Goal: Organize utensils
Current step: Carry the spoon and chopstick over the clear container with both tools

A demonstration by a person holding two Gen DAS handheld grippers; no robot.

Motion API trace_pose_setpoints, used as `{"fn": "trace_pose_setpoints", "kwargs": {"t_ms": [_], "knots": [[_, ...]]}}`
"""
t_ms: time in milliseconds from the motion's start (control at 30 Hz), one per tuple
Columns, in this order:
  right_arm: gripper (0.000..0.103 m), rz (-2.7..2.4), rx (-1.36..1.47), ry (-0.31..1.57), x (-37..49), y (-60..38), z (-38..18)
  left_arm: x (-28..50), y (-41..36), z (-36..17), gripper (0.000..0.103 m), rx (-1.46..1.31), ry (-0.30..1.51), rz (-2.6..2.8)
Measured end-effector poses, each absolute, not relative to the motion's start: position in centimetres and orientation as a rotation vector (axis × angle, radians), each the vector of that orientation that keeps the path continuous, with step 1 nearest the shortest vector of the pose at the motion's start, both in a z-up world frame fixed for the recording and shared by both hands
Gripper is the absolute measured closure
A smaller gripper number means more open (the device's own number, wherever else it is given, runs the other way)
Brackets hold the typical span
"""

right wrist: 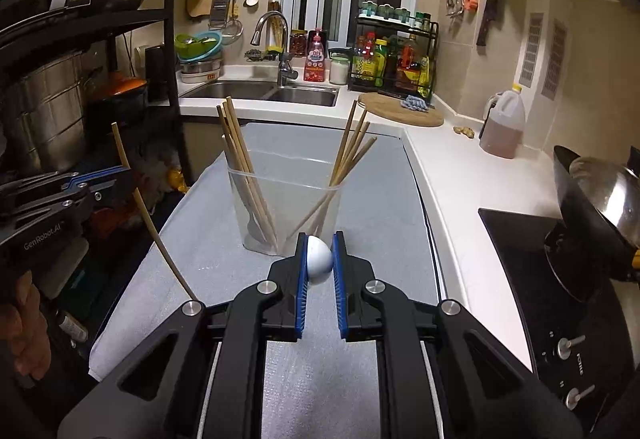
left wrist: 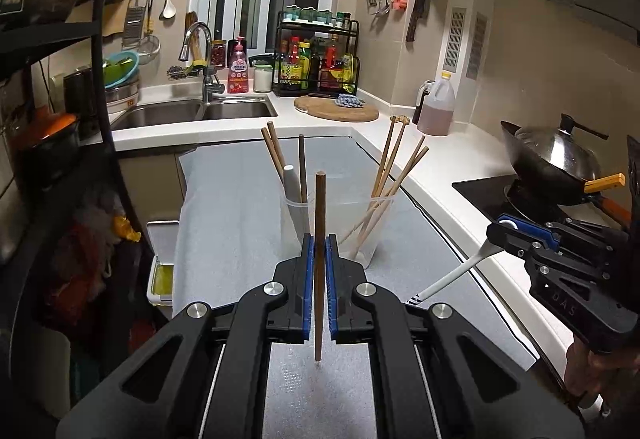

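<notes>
The jaws of the left gripper [left wrist: 319, 247] are closing tight on a single brown chopstick [left wrist: 319, 207], which is standing nearly upright between the blue pads: its top is rising above the fingertips and its lower end is hanging below them, clear of the grey mat [left wrist: 248, 207]. The jaws of the right gripper [right wrist: 320, 249] are pinching a white spoon [right wrist: 319, 259] by its rounded bowl, which is filling the narrow gap between the pads; in the left wrist view the spoon's handle is slanting down and away from that gripper, its tip hanging over the mat. Whether the tip is touching the mat is not clear at this angle.

Just beyond both grippers, a clear plastic holder [right wrist: 286, 199] is standing upright on the mat. Inside it, one bundle of chopsticks [right wrist: 244, 167] is leaning to the left side and a second bundle [right wrist: 348, 159] is leaning to the right. A pale utensil handle is showing among the left bundle in the left wrist view.

Further back, the white counter [right wrist: 452, 175] is running along the right, carrying a jug of brownish liquid [right wrist: 503, 127] and a round wooden board [right wrist: 400, 113]. A wok with lid [left wrist: 560, 159] is sitting on the hob. At the far end, the sink [right wrist: 264, 91] is lying beneath the window.
</notes>
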State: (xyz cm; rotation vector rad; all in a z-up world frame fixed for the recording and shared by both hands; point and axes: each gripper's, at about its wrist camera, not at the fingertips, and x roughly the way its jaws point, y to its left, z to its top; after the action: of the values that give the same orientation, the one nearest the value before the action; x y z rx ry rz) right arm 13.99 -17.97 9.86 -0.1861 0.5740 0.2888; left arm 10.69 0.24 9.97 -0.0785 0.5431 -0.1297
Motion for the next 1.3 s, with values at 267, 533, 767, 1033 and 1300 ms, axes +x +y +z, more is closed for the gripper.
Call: {"fn": "trace_pose_setpoints", "kwargs": {"t_ms": [267, 533, 767, 1033, 1300], "knots": [[0.091, 0.312, -0.177, 0.582, 16.2, -18.0, 11.0, 12.6, 1.4, 11.4, 0.097, -0.109, 0.569, -0.153], [0.091, 0.338, -0.178, 0.569, 18.8, -17.5, 13.6, 14.9, 1.6, 14.2, 0.097, -0.097, 0.577, -0.192], [0.091, 0.364, -0.187, 0.519, 21.1, -16.8, 17.2, 17.4, 0.3, 18.0, 0.097, -0.094, 0.563, -0.259], [0.091, 0.388, -0.159, 0.46, 23.8, -16.6, 20.7, 19.5, -0.9, 22.6, 0.097, -0.073, 0.466, -0.28], [0.091, 0.384, -0.194, 0.494, 26.8, -15.4, 17.9, 23.8, -1.0, 20.4, 0.097, -0.061, 0.488, -0.223]]}}
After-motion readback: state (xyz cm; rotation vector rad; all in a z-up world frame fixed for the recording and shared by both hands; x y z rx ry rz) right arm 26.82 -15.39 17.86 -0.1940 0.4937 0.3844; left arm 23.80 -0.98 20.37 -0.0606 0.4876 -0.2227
